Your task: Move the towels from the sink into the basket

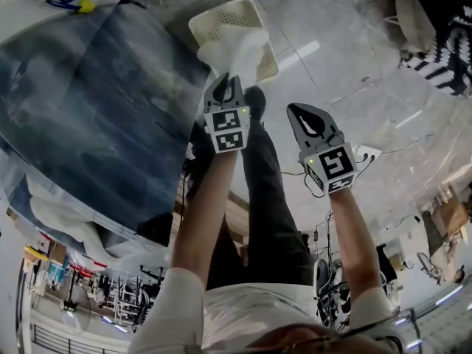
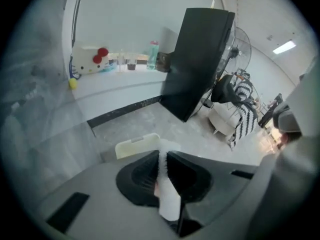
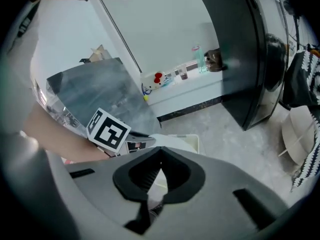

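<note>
Towel [image 1: 234, 49] hangs pinched in my left gripper [image 1: 228, 81] right over the basket [image 1: 205, 22], my right gripper [image 1: 301, 113] closed on nothing beside it, so I judge the drop is next: lower a little, then part the left jaws.

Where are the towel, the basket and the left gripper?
towel [image 2: 166, 197], left gripper view, the fold pinched between the jaws
basket [image 1: 218, 13], head view, its upper-left rim
left gripper [image 1: 230, 85], head view, between its fingertips
</note>
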A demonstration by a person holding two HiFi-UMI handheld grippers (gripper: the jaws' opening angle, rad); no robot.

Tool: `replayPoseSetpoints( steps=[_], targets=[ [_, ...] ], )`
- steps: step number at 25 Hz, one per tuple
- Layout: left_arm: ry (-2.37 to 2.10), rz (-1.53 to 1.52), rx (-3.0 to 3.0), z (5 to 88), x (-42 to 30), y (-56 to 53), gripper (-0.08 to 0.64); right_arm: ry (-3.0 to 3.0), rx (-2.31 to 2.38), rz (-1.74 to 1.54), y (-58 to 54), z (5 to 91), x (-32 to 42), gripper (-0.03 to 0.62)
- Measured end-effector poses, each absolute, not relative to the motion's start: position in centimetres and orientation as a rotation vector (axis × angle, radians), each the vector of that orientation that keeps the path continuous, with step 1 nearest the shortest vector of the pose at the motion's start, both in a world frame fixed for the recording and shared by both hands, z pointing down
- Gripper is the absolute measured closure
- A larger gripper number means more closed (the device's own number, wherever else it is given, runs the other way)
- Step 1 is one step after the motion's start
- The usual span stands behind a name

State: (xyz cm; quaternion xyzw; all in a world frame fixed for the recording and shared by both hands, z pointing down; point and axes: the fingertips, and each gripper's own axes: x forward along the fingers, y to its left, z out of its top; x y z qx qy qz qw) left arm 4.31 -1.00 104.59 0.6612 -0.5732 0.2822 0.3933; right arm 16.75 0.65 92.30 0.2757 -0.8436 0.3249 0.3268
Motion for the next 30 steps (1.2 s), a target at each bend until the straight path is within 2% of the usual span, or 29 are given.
replayPoseSetpoints(
  steps=[3, 6, 9, 19, 25, 30],
  targets=[
    [-1.401, 0.74, 1.629, 107.4, 4.8, -0.4, 0.525, -2.197, 0.715, 0.862, 0.8, 93.9, 16.8, 0.589],
    [-1.381, 0.758, 1.643, 107.6, 5.4, -0.7, 0.388, -2.192, 0.718, 0.859, 0.8, 94.2, 16.9, 0.589],
    [-1.371, 0.752, 1.657, 106.0, 5.8, -0.5, 0.359, -2.188, 0.716, 0.859, 1.2, 93.3, 16.8, 0.589],
    [-1.391, 0.657, 1.688, 96.7, 5.8, -0.5, 0.357, -2.206, 0.744, 0.793, 0.2, 86.2, 16.3, 0.589],
    [-1.413, 0.57, 1.719, 85.2, 5.3, -0.8, 0.445, -2.233, 0.777, 0.743, 0.0, 76.8, 15.7, 0.588],
    [-1.433, 0.488, 1.764, 74.1, 4.0, -1.6, 0.457, -2.297, 0.756, 0.68, -0.3, 66.8, 13.0, 0.589]
  ],
)
